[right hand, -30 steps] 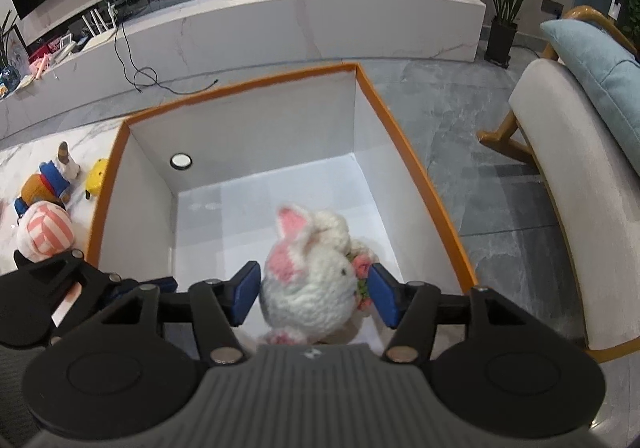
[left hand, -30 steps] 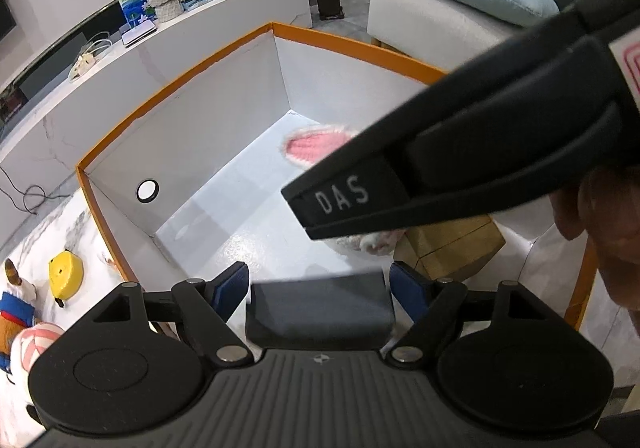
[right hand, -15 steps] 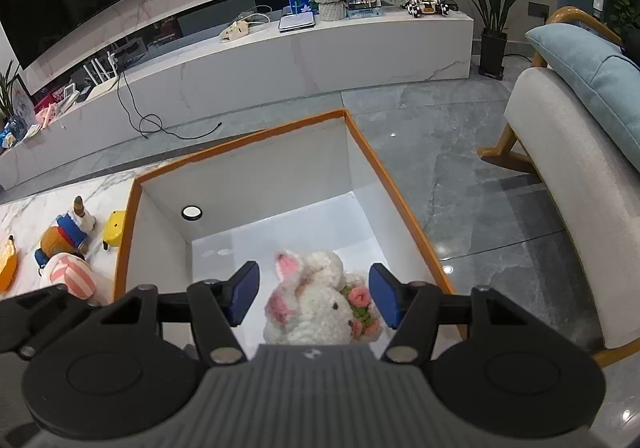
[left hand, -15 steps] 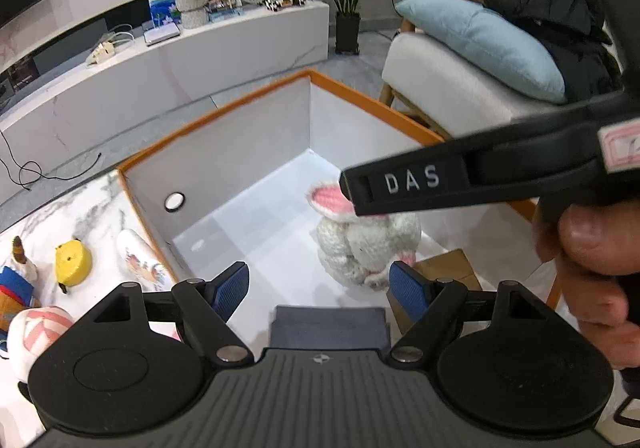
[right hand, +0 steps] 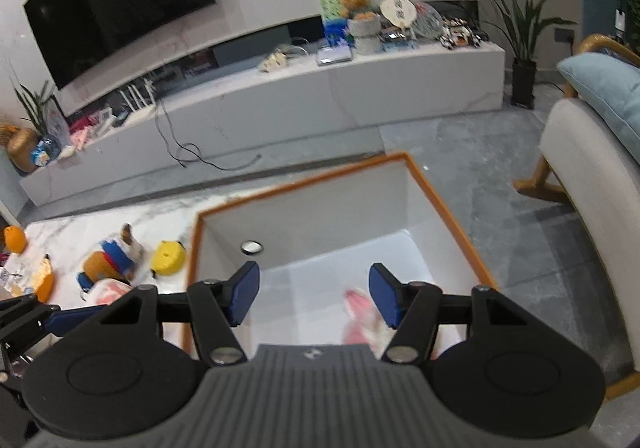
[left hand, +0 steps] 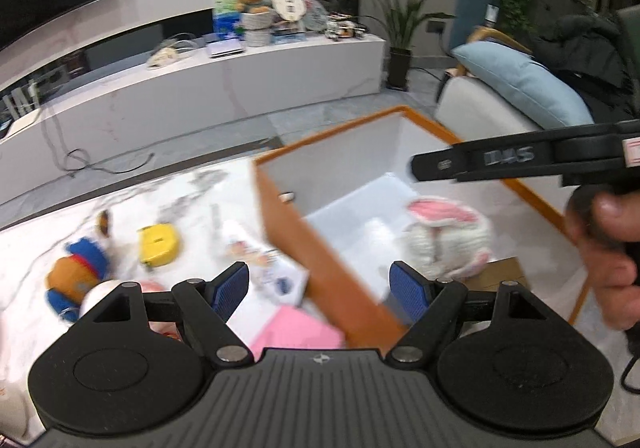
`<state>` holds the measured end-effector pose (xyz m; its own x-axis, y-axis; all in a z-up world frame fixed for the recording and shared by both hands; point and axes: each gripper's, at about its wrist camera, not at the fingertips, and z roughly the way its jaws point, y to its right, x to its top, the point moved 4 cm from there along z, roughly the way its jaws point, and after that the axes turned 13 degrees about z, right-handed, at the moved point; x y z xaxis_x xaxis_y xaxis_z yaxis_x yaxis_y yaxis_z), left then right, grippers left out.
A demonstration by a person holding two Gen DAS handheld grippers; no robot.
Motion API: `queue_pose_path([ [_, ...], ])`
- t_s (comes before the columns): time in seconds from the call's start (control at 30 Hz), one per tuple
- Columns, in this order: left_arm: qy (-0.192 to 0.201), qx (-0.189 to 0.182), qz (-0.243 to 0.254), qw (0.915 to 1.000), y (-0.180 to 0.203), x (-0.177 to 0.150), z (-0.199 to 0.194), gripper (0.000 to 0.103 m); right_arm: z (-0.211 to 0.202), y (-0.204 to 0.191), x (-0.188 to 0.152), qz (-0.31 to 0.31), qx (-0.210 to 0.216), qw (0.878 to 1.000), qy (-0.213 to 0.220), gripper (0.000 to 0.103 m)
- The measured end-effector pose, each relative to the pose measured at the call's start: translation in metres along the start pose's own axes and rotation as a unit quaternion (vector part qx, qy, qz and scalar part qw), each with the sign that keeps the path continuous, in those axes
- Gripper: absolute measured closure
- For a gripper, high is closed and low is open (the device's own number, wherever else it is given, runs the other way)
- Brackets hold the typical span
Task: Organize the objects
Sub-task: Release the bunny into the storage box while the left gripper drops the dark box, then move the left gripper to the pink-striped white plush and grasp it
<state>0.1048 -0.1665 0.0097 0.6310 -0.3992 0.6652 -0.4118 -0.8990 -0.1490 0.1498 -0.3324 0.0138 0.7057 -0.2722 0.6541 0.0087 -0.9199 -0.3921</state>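
Left gripper (left hand: 320, 288): jaws apart, empty, had swung from over the box (left hand: 280, 216) toward the marble table (left hand: 192, 192). Plush rabbit (left hand: 448, 236): lay on the box floor, released. Right gripper (right hand: 314, 294): jaws apart, empty, had lifted clear of the rabbit.

White knitted bunny (left hand: 448, 236) with pink-lined ears: lies inside box (left hand: 320, 268), on white floor near right wall, beside tan carton (left hand: 500, 274). Box: orange outside and rim, white inside, open top, round hole in one wall. Left of box on marble surface (left hand: 120, 208): yellow toy (left hand: 158, 244), blue-and-orange plush (left hand: 76, 272), pink-striped white plush (right hand: 110, 290), white printed packet (left hand: 276, 272), pink flat item (left hand: 296, 330). Motion blur softens details.
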Motion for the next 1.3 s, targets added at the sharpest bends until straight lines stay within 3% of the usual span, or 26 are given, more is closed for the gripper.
queue_pose_path([
  [0.4,-0.008,0.057,-0.08,0.9951,-0.094,-0.041,-0.013,0.011,0.004,-0.058,-0.014,-0.054,0.051,0.997,0.009,0.039],
  [0.73,0.013,0.102,-0.1,0.9897,-0.124,-0.075,-0.007,0.011,0.017,-0.101,-0.048,-0.114,0.066,0.991,-0.02,0.033],
  [0.87,0.003,0.095,-0.071,0.993,-0.132,-0.07,0.007,0.011,0.025,-0.115,-0.07,-0.126,0.049,0.989,-0.056,0.032],
  [1.0,-0.037,0.059,0.019,0.9974,-0.129,-0.056,0.028,0.011,0.028,-0.13,-0.084,-0.147,0.058,0.985,-0.071,0.032],
  [1.2,-0.05,0.028,0.163,0.985,-0.121,-0.057,0.049,0.011,0.029,-0.135,-0.09,-0.152,0.06,0.983,-0.084,0.031],
  [1.3,-0.065,0.003,0.178,0.9819,-0.122,-0.063,0.063,0.009,0.033,-0.133,-0.092,-0.154,0.052,0.983,-0.09,0.031],
])
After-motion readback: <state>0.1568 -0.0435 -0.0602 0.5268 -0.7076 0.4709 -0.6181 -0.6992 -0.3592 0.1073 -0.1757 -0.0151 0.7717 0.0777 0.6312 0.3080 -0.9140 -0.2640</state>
